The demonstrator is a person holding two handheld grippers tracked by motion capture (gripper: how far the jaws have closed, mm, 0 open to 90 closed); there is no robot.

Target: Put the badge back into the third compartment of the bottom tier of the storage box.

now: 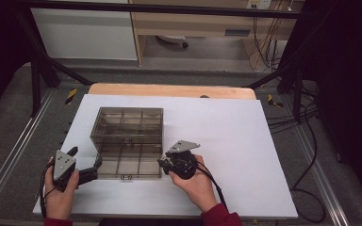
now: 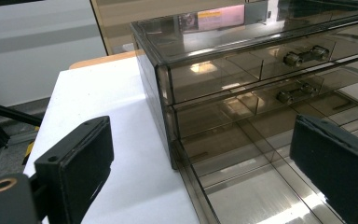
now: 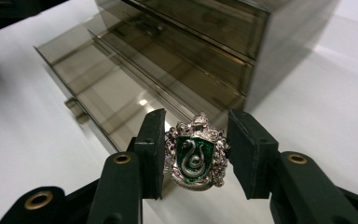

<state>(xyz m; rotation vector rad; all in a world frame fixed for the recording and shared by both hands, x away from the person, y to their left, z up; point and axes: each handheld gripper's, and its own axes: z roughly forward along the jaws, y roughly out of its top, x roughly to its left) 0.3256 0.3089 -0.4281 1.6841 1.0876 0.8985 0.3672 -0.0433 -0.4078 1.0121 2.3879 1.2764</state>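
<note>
A smoked clear drawer box (image 1: 127, 123) stands on the white table top (image 1: 235, 155), and its bottom drawer (image 1: 129, 167) is pulled out toward me. My right gripper (image 1: 164, 163) hovers at the drawer's right front corner. It is shut on a silver crest badge (image 3: 196, 157) with a green shield and a snake, held upright between the pads above the open drawer (image 3: 112, 93). My left gripper (image 1: 86, 158) is open at the drawer's left side. In its own view the left gripper (image 2: 200, 140) straddles the box's front left corner (image 2: 165, 93) with nothing gripped.
The upper drawers (image 2: 242, 70) are closed, each with a small handle (image 2: 305, 55), and look empty. A wooden edge (image 1: 169, 89) borders the back of the table top. Metal frame bars (image 1: 42, 70) and cables (image 1: 306, 141) flank the table.
</note>
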